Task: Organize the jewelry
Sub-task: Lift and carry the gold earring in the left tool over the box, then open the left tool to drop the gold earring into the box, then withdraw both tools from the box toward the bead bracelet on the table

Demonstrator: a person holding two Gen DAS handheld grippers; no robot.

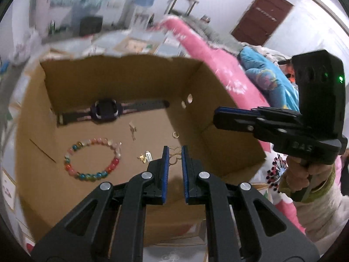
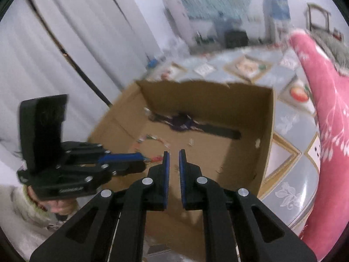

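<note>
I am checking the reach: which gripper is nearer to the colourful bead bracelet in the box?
Left, as far as I can judge. The left gripper hangs over the box floor just beside the bead bracelet. The right gripper is farther off, above the box's opposite wall.

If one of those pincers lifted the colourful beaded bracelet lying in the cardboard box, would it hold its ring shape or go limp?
The multicoloured beaded bracelet would probably sag: it looks like separate round beads strung in a loop, not a rigid band. The glossy beads may slip between flat pads. Pushed along the cardboard box floor, it would likely slide and deform rather than roll.
</note>
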